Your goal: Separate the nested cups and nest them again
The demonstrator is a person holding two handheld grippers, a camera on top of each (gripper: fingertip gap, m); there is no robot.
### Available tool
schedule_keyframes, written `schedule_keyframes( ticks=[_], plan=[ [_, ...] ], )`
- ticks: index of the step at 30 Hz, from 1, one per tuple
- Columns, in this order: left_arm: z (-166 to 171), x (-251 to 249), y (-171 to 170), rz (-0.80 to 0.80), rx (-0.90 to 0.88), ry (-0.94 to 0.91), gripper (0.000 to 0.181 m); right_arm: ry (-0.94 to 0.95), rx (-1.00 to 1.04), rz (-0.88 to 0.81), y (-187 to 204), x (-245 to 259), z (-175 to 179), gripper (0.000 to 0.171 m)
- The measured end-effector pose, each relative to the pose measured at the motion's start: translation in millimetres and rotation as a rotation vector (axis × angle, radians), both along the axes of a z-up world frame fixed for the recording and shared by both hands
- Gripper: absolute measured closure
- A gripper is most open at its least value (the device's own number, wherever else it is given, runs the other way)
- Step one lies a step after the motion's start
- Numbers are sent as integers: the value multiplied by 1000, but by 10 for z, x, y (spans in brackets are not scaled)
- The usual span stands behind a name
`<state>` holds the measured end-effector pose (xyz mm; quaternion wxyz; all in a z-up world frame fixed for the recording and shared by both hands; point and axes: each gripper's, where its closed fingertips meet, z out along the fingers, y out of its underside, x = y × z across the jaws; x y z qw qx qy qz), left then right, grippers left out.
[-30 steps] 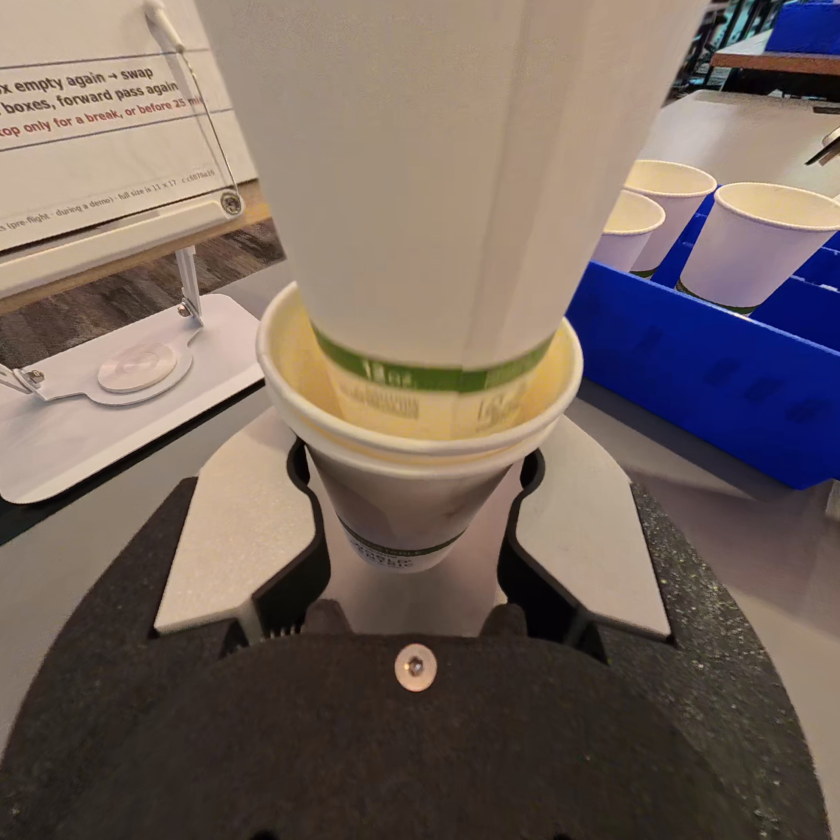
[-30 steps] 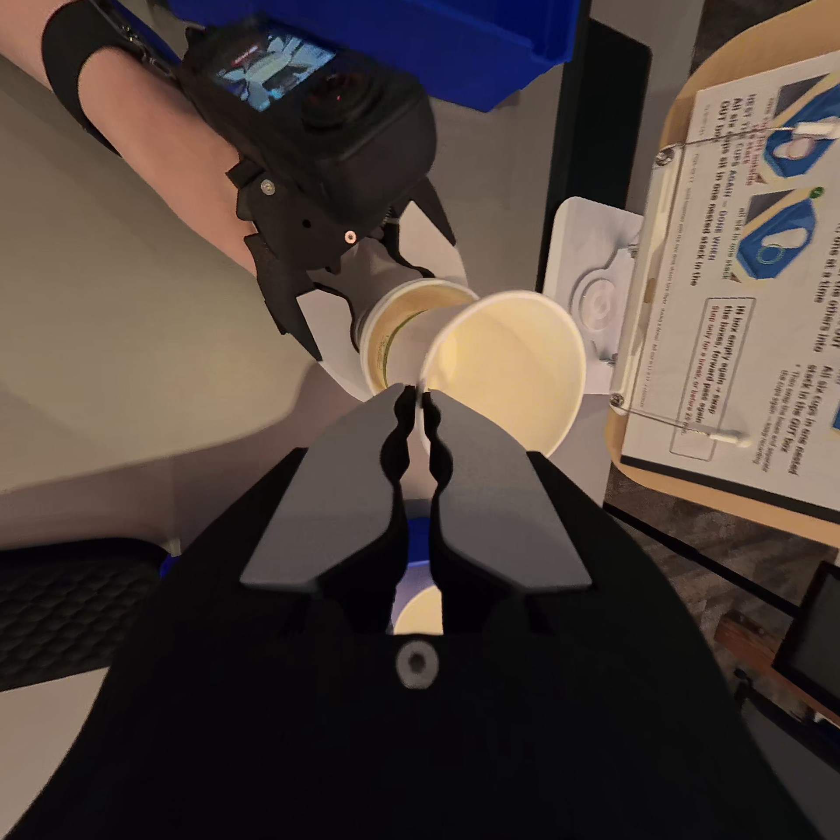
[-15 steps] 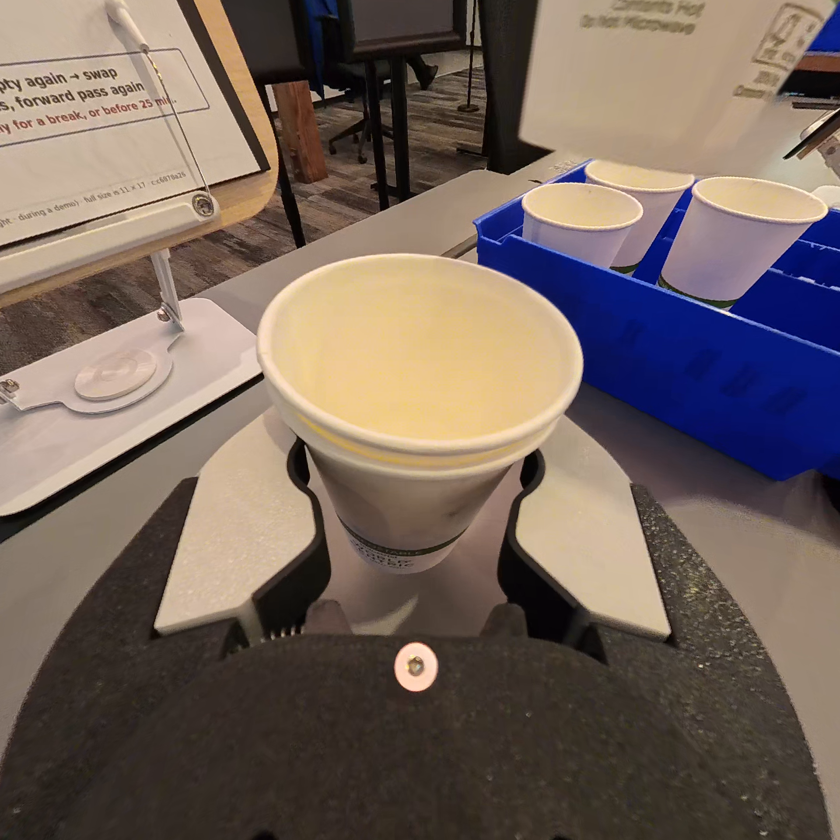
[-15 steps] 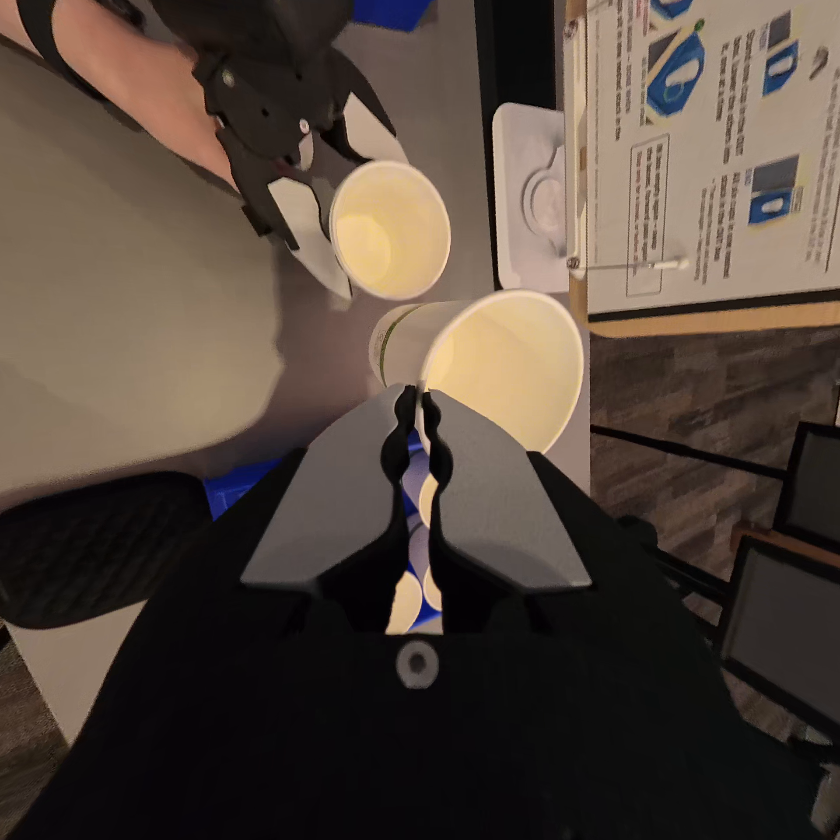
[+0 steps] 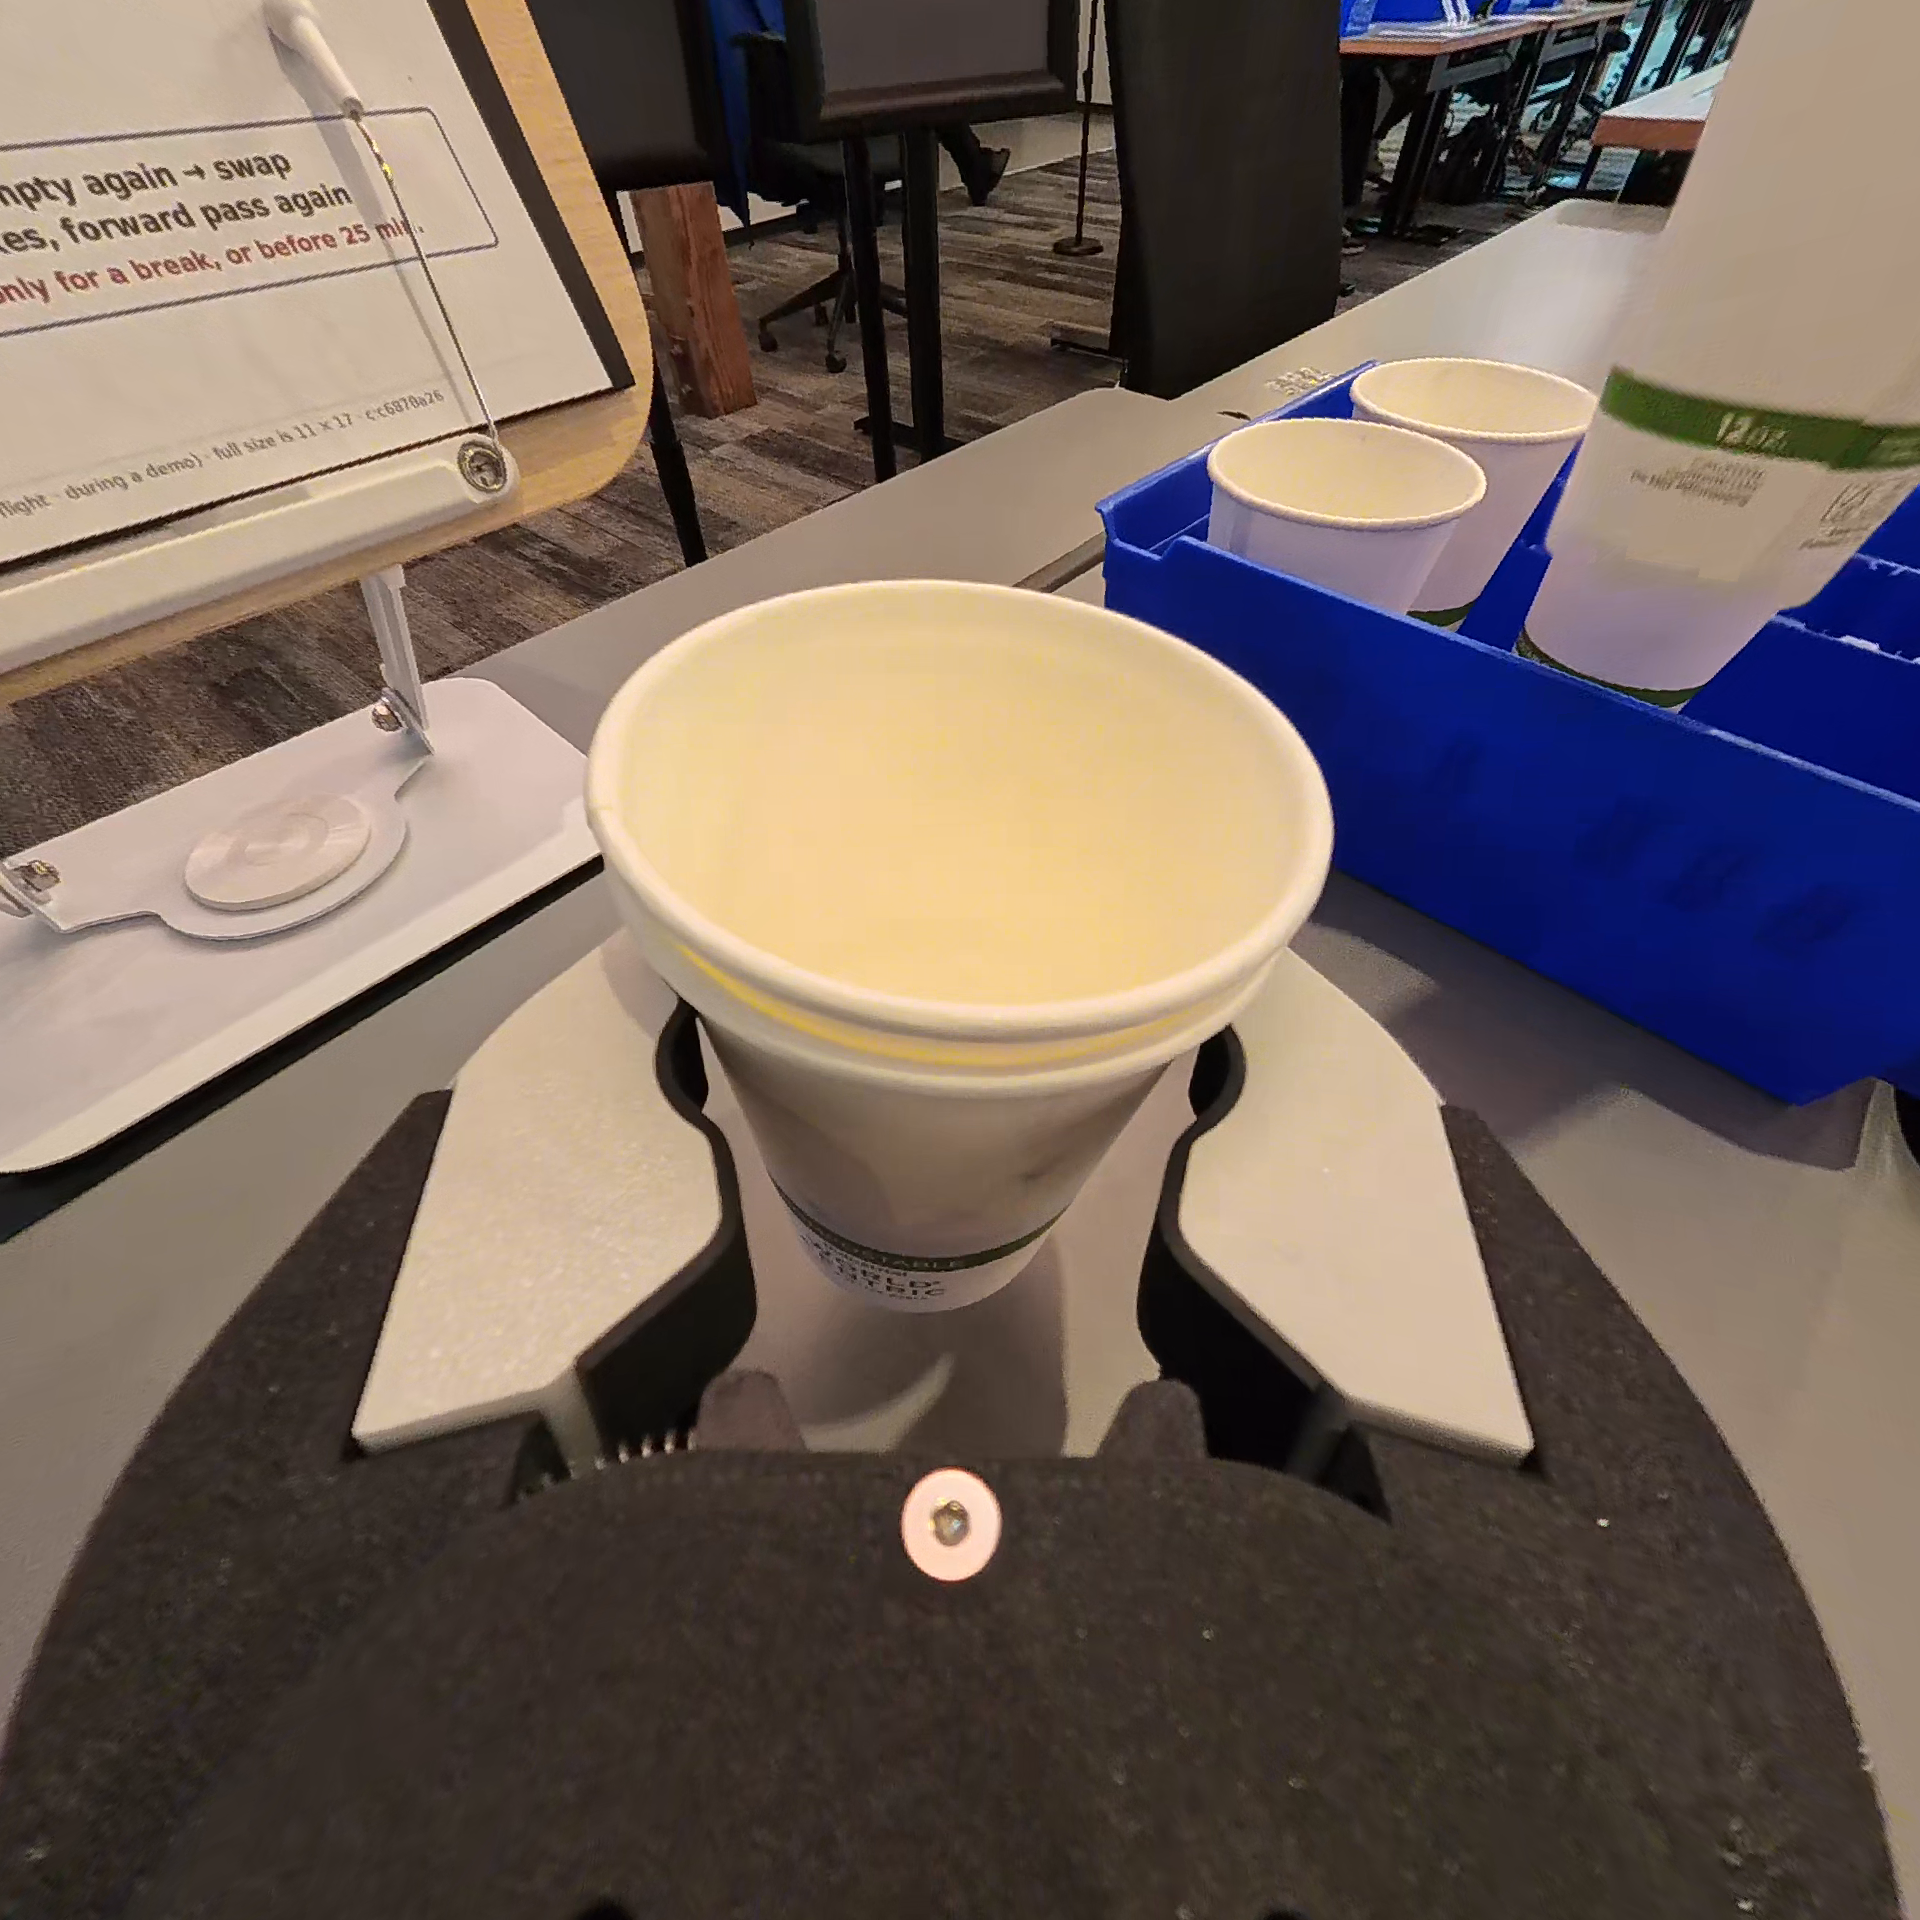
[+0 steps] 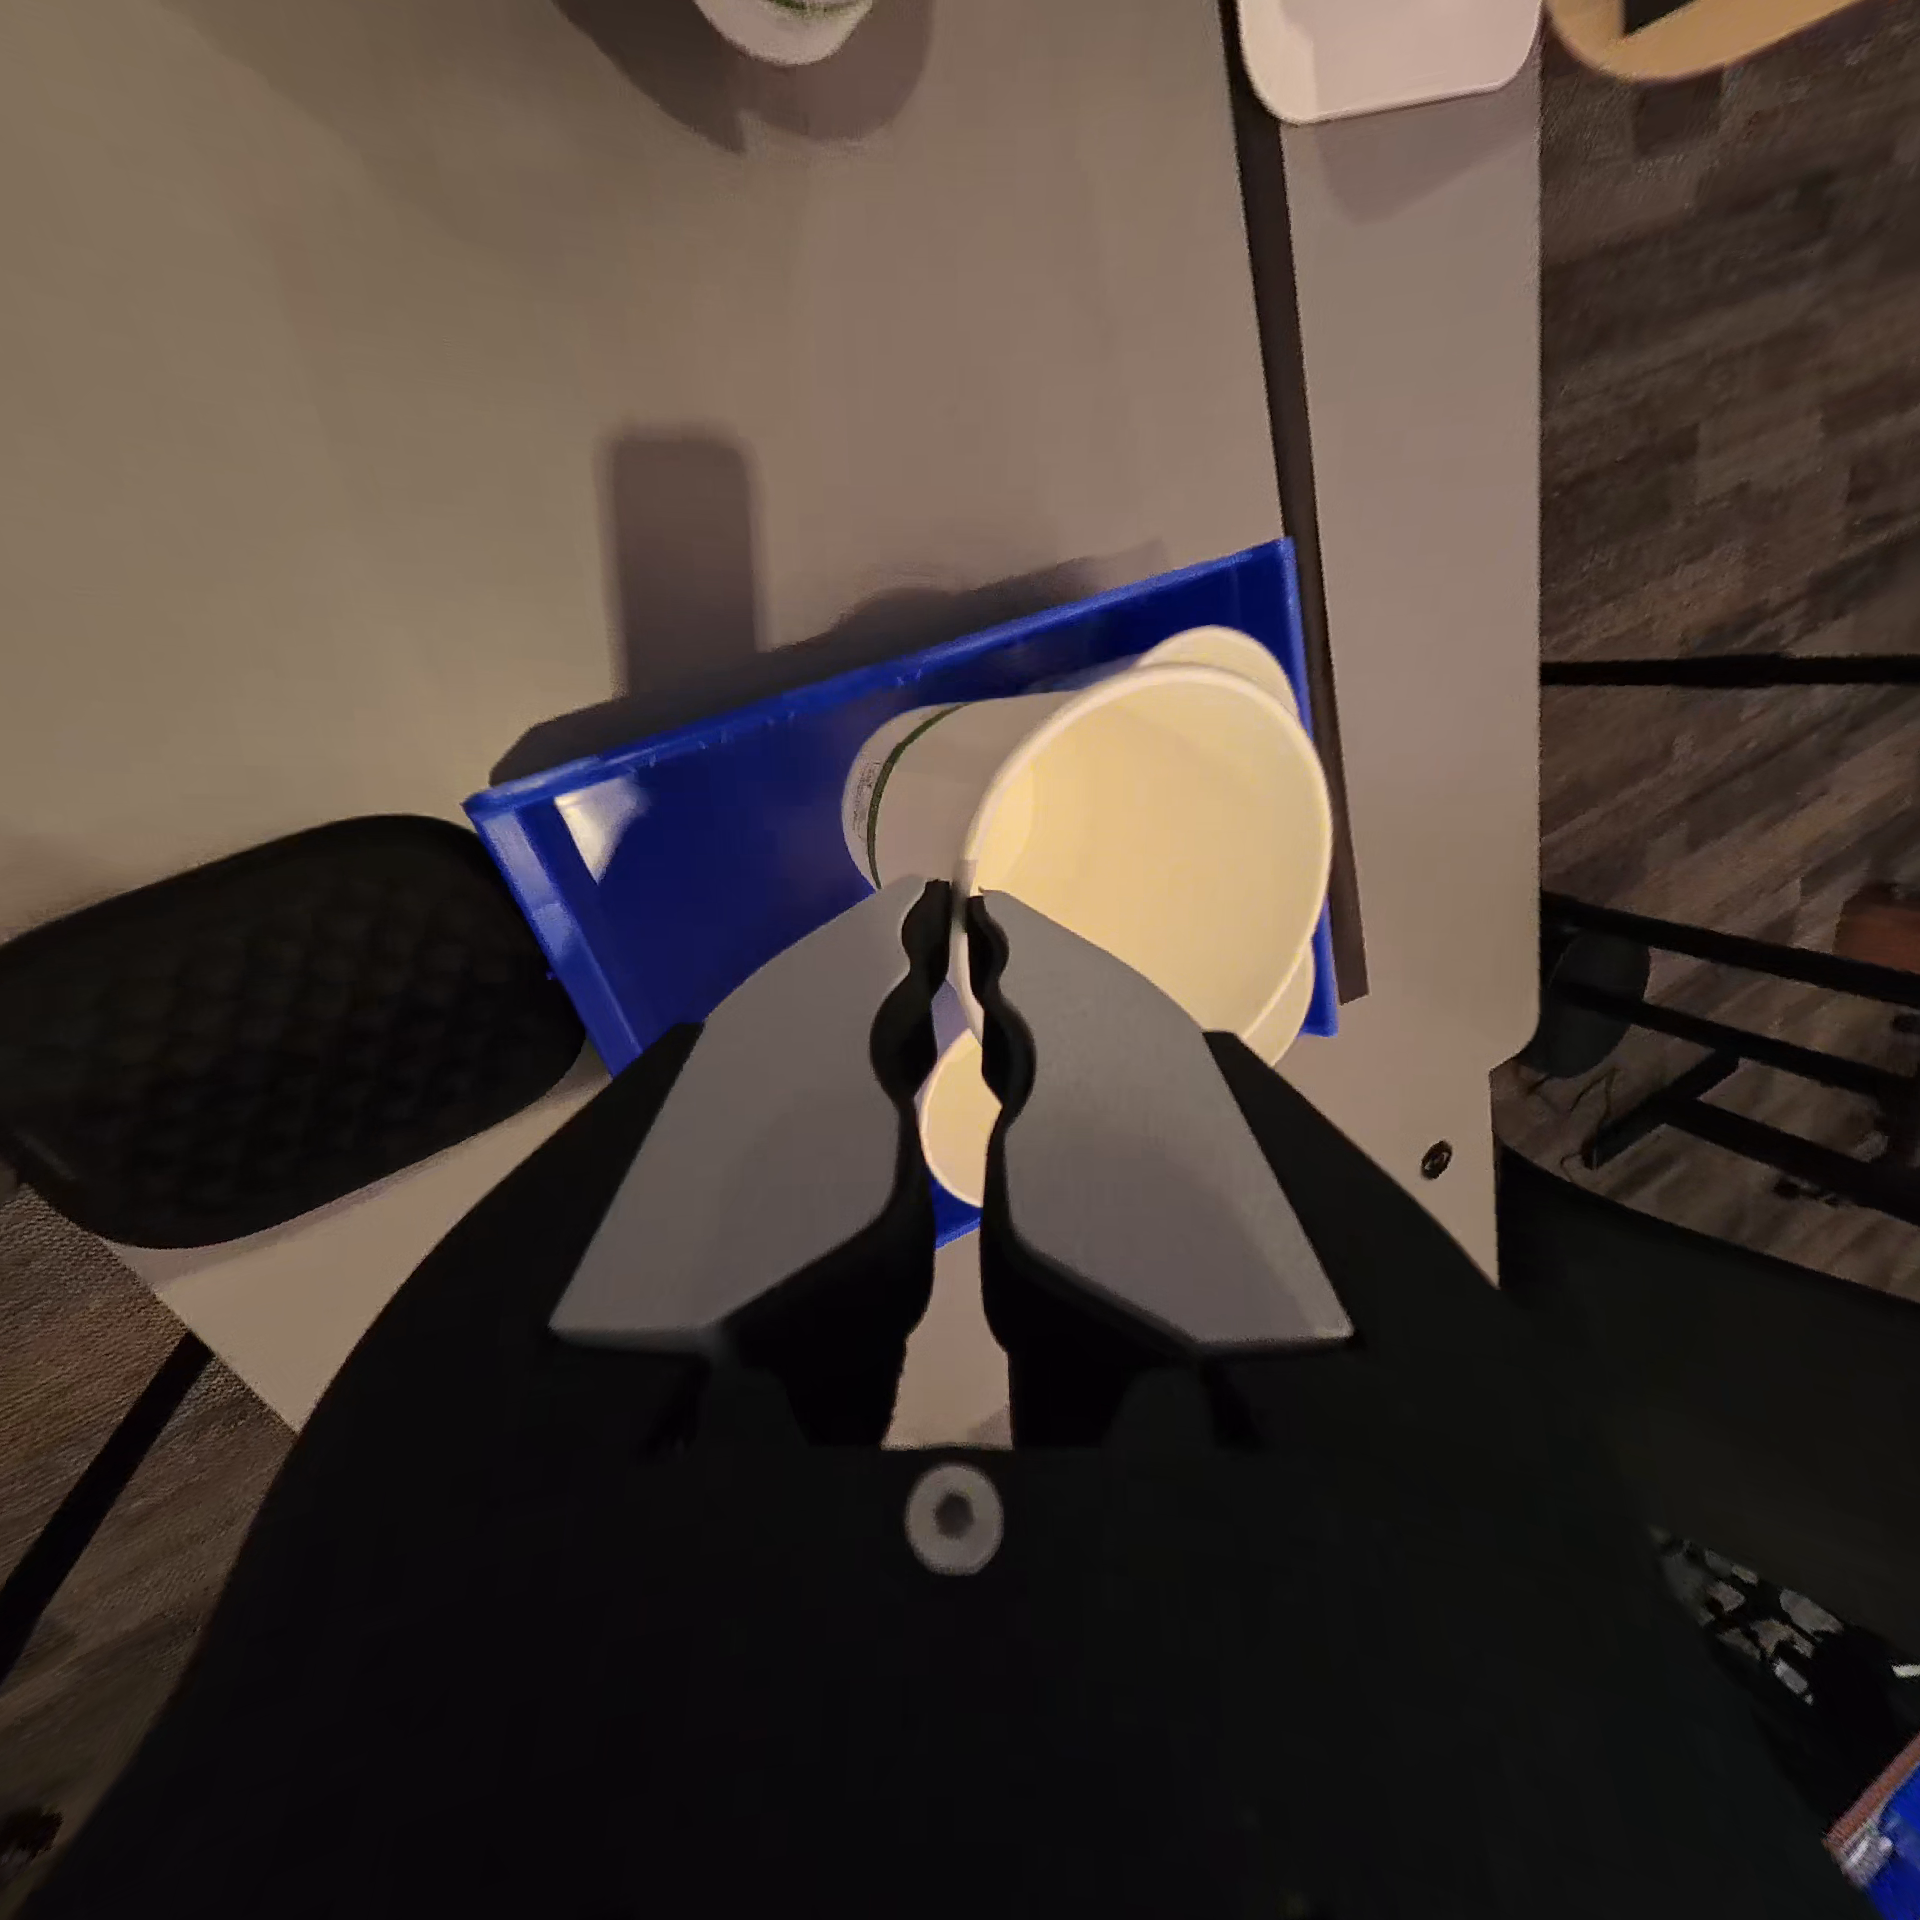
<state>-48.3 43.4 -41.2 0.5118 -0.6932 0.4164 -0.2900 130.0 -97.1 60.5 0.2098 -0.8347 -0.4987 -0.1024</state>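
Note:
My left gripper [image 5: 951, 1039] is shut on a stack of nested white paper cups [image 5: 956, 831], upright above the grey table; two rims show. My right gripper [image 6: 951, 899] is shut on the rim of a single white cup [image 6: 1143, 831] with a green band and holds it tilted over the blue bin [image 6: 727, 831]. That cup shows blurred at the right of the left wrist view [image 5: 1745, 364], just above another cup [image 5: 1621, 623] standing in the bin [image 5: 1558, 831]. Two more cups [image 5: 1340, 509] [image 5: 1475, 416] stand in the bin.
A clipboard stand [image 5: 260, 260] with a white base plate [image 5: 260, 883] stands at the table's left. A black mesh chair [image 6: 260, 1018] is beside the bin. The table edge [image 6: 1288, 416] runs past the bin, with floor and office furniture beyond.
My right gripper pulled its cup up out of the stack and carried it right, over the blue bin. My left gripper kept the remaining stack in place.

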Motion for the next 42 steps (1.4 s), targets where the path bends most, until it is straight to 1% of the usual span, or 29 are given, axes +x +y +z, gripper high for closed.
schedule_keyframes(
  ticks=[2, 5, 9, 16, 38, 39, 40, 41, 42],
  plan=[
    [0, 1, 0, -3, 0, 0, 88, -12, -9, -13, -17, 74, -143, 168],
    [3, -1, 5, -2, 1, -2, 88, 27, -37, -16, -39, 77, -375, 168],
    [4, -7, 10, 0, 2, -1, 88, 8, -63, -11, -43, 123, -669, 168],
    [-13, -4, 12, 0, -3, 0, 88, -32, -65, -1, -16, 207, -937, 168],
    [-6, -7, 15, 0, -2, 0, 88, -7, -59, -2, 26, 249, -1130, 168],
    [-5, -6, 14, -1, -2, 0, 88, 9, -55, -2, 25, 233, -1116, 162],
    [-2, -4, 11, -2, -2, -1, 88, 29, -51, -7, 24, 216, -1092, 153],
    [1, -3, 9, -3, -2, -1, 88, 48, -51, -13, 16, 205, -1059, 147],
    [5, -3, 8, -3, -1, -2, 88, 60, -49, -14, 7, 196, -1011, 146]
  ],
)
